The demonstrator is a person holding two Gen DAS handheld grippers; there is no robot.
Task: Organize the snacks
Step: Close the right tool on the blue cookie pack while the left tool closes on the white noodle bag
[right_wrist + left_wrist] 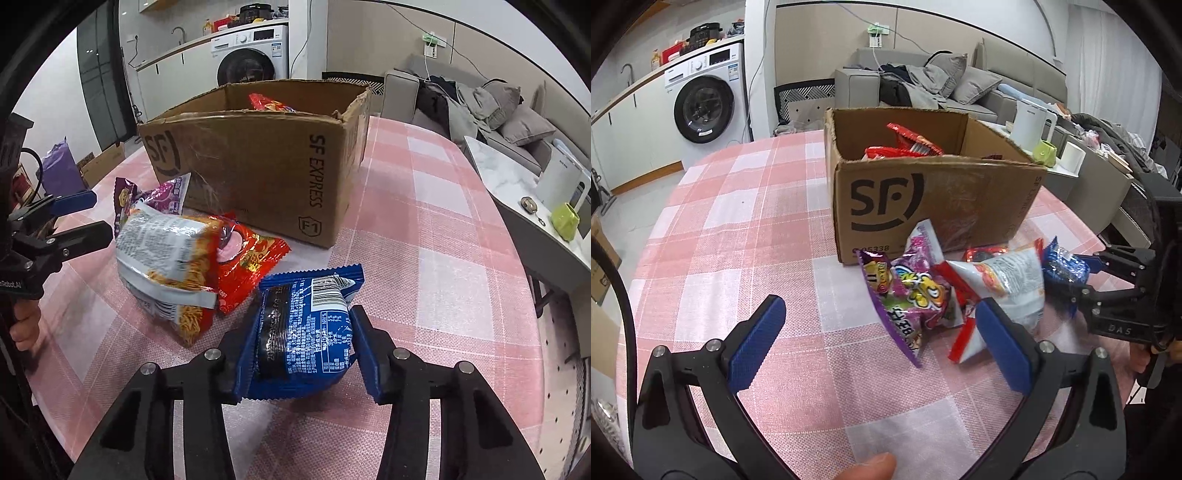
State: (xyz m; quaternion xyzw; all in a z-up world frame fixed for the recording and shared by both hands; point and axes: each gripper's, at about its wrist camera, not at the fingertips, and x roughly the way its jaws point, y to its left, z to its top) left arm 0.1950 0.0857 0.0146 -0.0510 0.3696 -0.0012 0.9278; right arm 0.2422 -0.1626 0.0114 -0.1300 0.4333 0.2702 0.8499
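An open cardboard SF box stands on the pink checked table; it also shows in the right wrist view and holds red snack packs. In front of it lie a purple snack bag, a white and orange noodle pack and a red pack. My left gripper is open, just short of the purple bag. My right gripper is shut on a blue cookie pack, also seen in the left wrist view.
A side table to the right holds a white kettle, a green mug and a white cup. A washing machine and a sofa stand behind the table.
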